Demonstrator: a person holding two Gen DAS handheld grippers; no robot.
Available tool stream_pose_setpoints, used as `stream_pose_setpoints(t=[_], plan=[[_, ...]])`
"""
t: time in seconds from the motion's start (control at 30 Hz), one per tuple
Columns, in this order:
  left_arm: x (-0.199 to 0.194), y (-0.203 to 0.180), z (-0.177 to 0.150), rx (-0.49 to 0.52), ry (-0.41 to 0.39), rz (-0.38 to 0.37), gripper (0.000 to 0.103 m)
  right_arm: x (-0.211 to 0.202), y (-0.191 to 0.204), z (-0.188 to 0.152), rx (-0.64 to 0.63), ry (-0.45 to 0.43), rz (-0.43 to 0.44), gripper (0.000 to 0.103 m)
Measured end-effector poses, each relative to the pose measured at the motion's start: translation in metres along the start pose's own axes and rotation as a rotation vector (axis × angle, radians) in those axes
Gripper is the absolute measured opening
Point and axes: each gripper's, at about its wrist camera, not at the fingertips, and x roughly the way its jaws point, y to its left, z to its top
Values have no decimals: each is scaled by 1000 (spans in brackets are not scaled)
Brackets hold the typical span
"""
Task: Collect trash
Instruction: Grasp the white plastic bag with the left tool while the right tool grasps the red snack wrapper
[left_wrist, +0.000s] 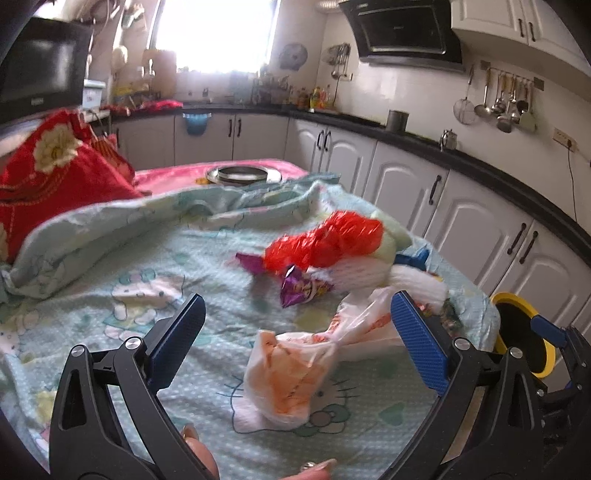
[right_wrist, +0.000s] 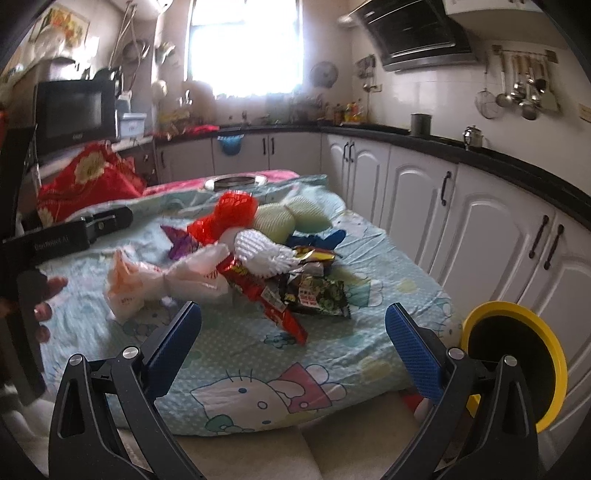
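Your left gripper (left_wrist: 297, 328) hangs wide open just above the knotted white-and-orange bag (left_wrist: 291, 369) on the sheet (left_wrist: 110, 258). Pinch its twisted neck, probably the firmest spot. Your right gripper (right_wrist: 293, 334), also wide, waits short of the wrappers (right_wrist: 314, 295).

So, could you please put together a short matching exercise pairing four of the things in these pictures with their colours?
Things:
1. crumpled plastic bag
2. knotted plastic bag
3. bin rim
4. long snack wrapper

Colours:
A. yellow
B. white and orange
C. red with printing
D. translucent red

Pairs: 1-D, 2-B, 3-A, 4-C
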Motion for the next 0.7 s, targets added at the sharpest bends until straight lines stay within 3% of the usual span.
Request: stream_pose_setpoints(t=[0.2, 0.27, 0.6, 0.7], plan=[[21, 10, -10, -11, 76, -32, 92, 26, 2, -3, -49, 57, 7, 95], [28, 12, -14, -26, 112, -72, 92, 37, 2, -4, -56, 88, 13, 85], [53, 17, -23, -60, 172, -149, 92, 75, 6, -10, -88, 179, 34, 64], [57, 20, -24, -69, 182, -169, 92, 83, 9, -10, -100, 194, 40, 53]])
